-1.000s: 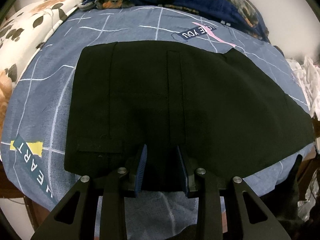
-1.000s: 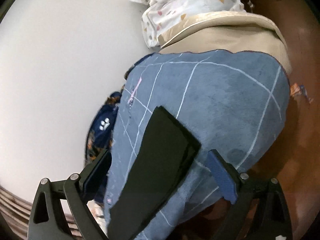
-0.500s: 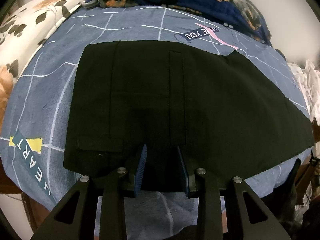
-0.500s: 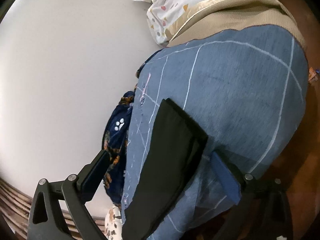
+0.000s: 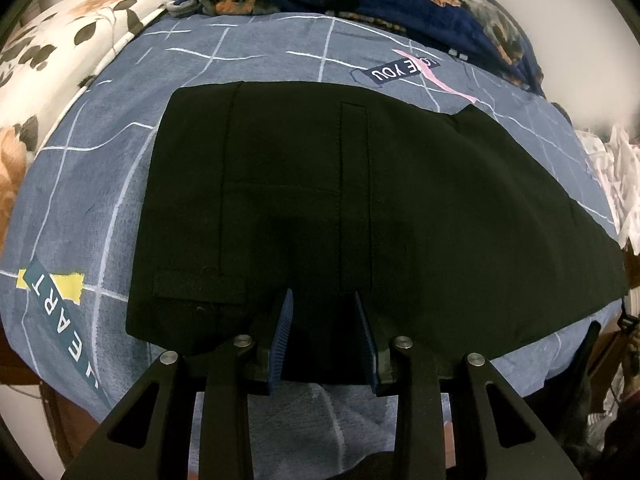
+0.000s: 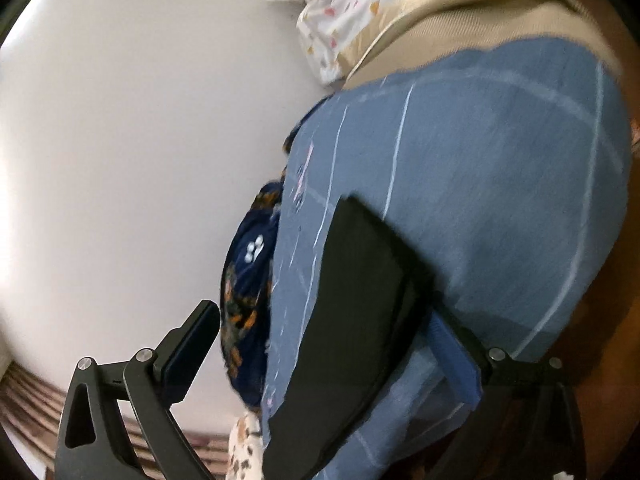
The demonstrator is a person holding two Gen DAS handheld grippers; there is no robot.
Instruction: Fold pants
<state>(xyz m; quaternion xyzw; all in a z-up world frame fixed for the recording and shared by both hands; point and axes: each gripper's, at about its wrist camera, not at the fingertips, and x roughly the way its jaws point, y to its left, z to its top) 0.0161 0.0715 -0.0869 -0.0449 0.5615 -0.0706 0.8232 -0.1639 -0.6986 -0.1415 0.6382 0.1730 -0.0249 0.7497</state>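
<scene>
Right tongs (image 6: 324, 360), jaws apart, tilted toward pants (image 6: 360, 320) leg end; left tongs (image 5: 324, 340) unmoved, apparently clamped on waist edge; fold next.

Both views bulge with strong fisheye distortion, and black vignette corners ring each frame. The left wrist view is sharp and evenly lit by soft indoor light, yet the black pants (image 5: 360, 208) swallow detail, with only faint stitching showing and a dim shadow patch just above the left gripper (image 5: 324, 336). The right wrist view is smeared by motion blur, worst on the blue bedsheet (image 6: 500, 184); the white wall (image 6: 140, 140) left of it glares pale.
</scene>
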